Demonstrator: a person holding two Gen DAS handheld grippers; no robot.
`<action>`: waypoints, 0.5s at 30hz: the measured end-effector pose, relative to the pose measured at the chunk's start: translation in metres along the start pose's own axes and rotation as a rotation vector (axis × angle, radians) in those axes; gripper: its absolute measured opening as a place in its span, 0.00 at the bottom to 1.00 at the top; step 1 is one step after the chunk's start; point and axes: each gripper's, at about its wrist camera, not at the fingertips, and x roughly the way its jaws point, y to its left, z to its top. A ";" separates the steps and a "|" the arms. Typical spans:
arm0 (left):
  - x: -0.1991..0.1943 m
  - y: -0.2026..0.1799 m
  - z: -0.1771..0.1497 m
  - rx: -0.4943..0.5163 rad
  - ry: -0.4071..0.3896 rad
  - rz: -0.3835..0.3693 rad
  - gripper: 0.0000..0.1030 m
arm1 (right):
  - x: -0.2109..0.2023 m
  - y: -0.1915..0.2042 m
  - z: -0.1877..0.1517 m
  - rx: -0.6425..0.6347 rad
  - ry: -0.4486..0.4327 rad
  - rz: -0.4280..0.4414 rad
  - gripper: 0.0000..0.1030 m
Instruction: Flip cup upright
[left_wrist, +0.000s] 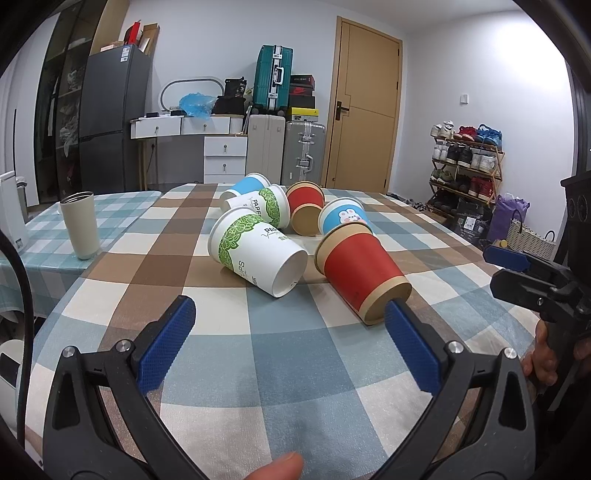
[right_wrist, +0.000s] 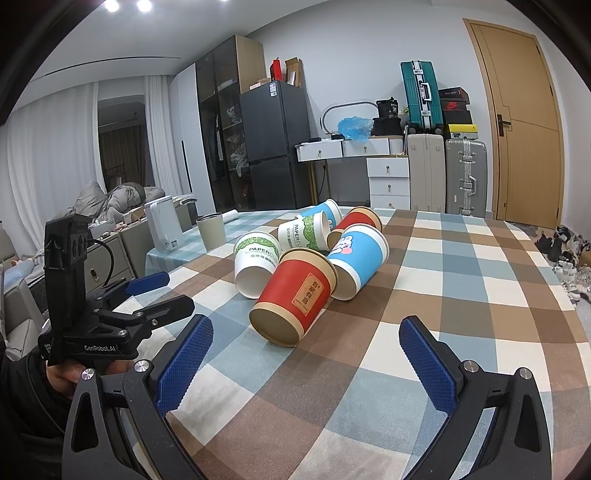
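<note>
Toppled paper cups lie clustered on the checked table (right_wrist: 461, 295).
The nearest red cup (right_wrist: 293, 295) is seen at 12 o'clock; light and crushable, it is best gripped mid-wall. Both the left hand-held gripper (left_wrist: 290, 325) and the right hand-held gripper (right_wrist: 306, 343) are held wide open, empty.

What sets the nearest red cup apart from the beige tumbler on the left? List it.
Pose: the nearest red cup lies on its side, while the beige tumbler stands upright.
Look: the red cup is red with tan bands and a label; the tumbler is plain beige with a metallic rim.
Place: the red cup lies among the toppled cups on the brown-checked cloth; the tumbler stands alone on the teal-checked cloth.
Neither is held by a claw.
</note>
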 end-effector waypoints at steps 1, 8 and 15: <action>0.000 0.000 0.000 0.001 0.000 0.000 0.99 | 0.000 0.000 0.000 0.001 -0.001 0.000 1.00; 0.000 0.000 -0.001 0.002 0.000 0.000 0.99 | 0.000 0.000 -0.001 0.007 0.004 0.003 1.00; -0.002 0.001 0.002 0.003 0.006 0.010 0.99 | 0.001 -0.001 -0.002 0.018 0.006 -0.004 1.00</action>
